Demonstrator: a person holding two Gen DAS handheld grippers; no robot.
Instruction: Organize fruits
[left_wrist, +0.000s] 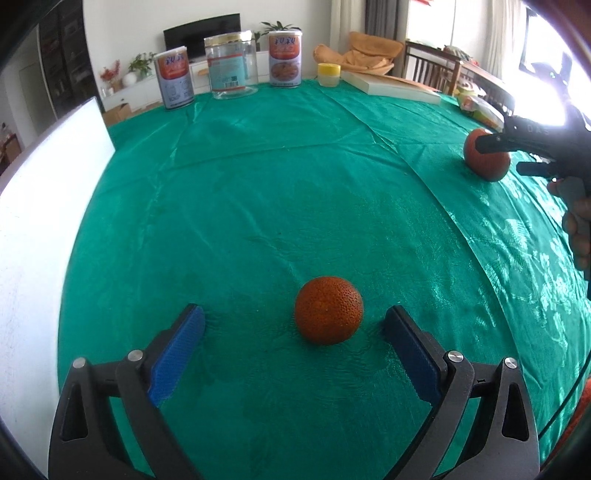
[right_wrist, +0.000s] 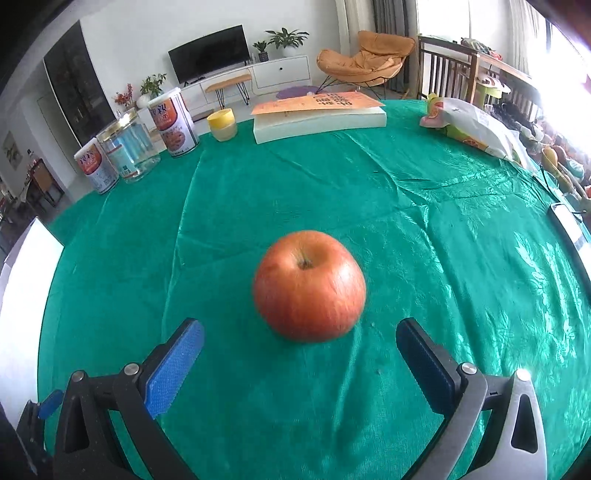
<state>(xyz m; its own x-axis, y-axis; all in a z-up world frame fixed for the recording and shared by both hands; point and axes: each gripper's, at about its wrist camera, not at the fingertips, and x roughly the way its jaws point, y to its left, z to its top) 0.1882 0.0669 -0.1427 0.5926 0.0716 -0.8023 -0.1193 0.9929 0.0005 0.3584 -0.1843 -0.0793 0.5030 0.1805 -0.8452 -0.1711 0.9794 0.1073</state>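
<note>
Low in the left wrist frame, the left tool (left_wrist: 293, 328) stands released around the orange (left_wrist: 328, 310), set down on the green bench (left_wrist: 258, 192). Beyond, upper right, the right tool (right_wrist: 299, 341), also spread (nothing gripped), lines up on the apple (right_wrist: 309, 285), probably to gather it.

Two wrist views, angled down, close, sharing green tablecloth (left_wrist: 295, 184)

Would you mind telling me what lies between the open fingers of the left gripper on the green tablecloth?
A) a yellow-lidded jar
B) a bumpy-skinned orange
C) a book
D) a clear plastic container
B: in the left wrist view, the bumpy-skinned orange sits on the green tablecloth between the open fingers of the left gripper, touching neither pad.
</note>
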